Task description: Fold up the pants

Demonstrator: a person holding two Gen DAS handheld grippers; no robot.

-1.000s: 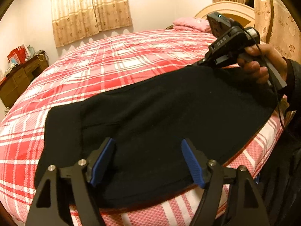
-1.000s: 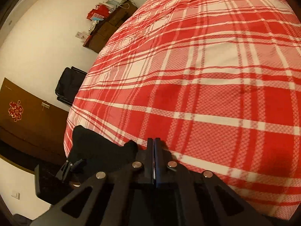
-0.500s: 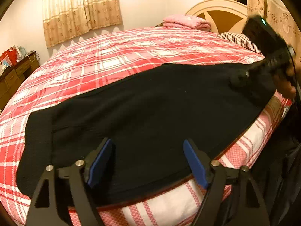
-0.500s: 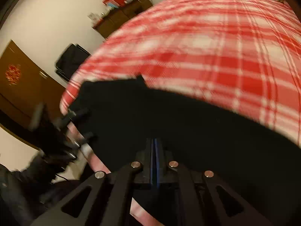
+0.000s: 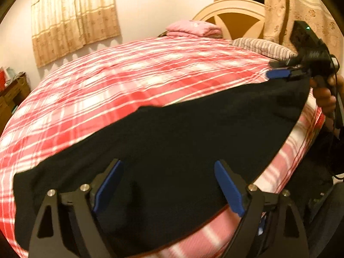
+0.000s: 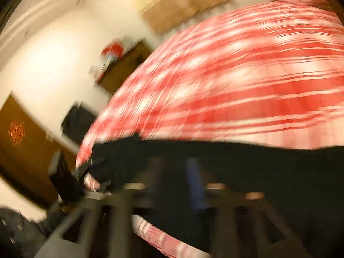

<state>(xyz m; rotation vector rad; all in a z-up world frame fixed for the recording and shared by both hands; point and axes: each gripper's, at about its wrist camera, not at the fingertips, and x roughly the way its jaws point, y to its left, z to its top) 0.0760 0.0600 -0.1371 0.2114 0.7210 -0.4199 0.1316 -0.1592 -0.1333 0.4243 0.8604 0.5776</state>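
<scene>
left gripper (image 5: 167, 185) fingers wide over pants (image 5: 182, 139) | right gripper (image 6: 175, 185) fingers parted, blurred

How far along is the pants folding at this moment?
Done: the black fleece pants lie as one long strip along the near edge of the red plaid bedspread. In hand: the left tool hovers open over one end; the right tool is at the other, apparently open, though blurred. Left: folding the strip across its length.

Warm, dim yellowish indoor light throughout. The left wrist view is mildly soft; the right wrist view is heavily motion-blurred. Fisheye bending and dark vignettes at the edges.
</scene>
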